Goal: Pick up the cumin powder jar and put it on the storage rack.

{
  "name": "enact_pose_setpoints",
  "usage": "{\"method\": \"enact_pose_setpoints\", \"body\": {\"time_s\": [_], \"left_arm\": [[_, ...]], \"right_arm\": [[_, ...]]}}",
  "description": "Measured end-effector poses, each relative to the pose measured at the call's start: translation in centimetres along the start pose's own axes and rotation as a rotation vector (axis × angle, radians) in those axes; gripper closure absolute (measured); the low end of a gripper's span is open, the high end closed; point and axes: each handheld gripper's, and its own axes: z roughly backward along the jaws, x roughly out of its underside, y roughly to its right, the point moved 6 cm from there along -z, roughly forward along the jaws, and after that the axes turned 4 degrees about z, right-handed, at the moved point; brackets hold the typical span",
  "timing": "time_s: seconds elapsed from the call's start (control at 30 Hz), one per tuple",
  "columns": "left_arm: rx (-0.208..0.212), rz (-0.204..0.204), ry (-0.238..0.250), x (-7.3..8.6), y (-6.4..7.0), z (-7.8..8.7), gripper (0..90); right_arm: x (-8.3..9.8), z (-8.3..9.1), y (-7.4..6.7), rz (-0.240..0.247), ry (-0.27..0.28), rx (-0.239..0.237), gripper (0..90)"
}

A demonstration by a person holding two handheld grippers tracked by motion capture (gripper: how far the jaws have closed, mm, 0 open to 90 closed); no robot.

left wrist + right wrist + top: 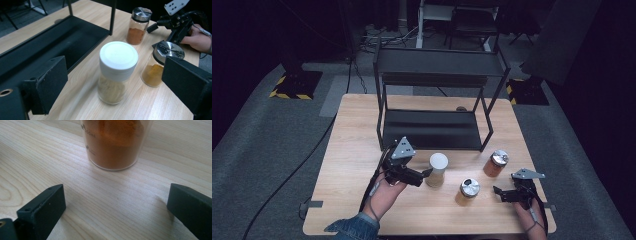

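A white-lidded jar (437, 170) of pale powder (117, 72) stands upright on the wooden table (357, 150). My left gripper (428, 173) is level with it from the left, its jaws open (113, 82) with the jar just ahead between them, pads apart from the glass. A steel-lidded jar of yellow-orange powder (468, 191) (162, 65) stands to its right. Another steel-lidded jar with red-orange powder (495, 163) (138, 25) stands farther back. My right gripper (498, 192) rests low at the front right, open (116, 202), empty, facing the base of an orange-powder jar (115, 142).
A black two-tier metal rack (437, 75) stands at the back middle of the table, its lower shelf (50, 42) just behind the jars. The table's front edge (427, 232) is near both hands. Cables trail over the grey carpet (262, 150) on the left.
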Motion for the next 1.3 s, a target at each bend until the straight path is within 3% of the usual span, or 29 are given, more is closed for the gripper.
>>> {"method": "enact_pose_setpoints", "body": {"time_s": [0.53,0.9,1.3], "left_arm": [[0.060,-0.010,-0.088,-1.4,0.2,-4.6,9.9],[0.048,-0.025,-0.148,-1.2,0.1,-7.4,17.0],[0.035,-0.034,-0.181,-1.1,-0.1,-8.8,31.0]], "right_arm": [[0.0,0.0,0.0,0.000,0.000,0.000,1.5],[0.0,0.0,0.0,0.000,0.000,0.000,1.5],[0.0,0.0,0.0,0.000,0.000,0.000,1.5]]}}
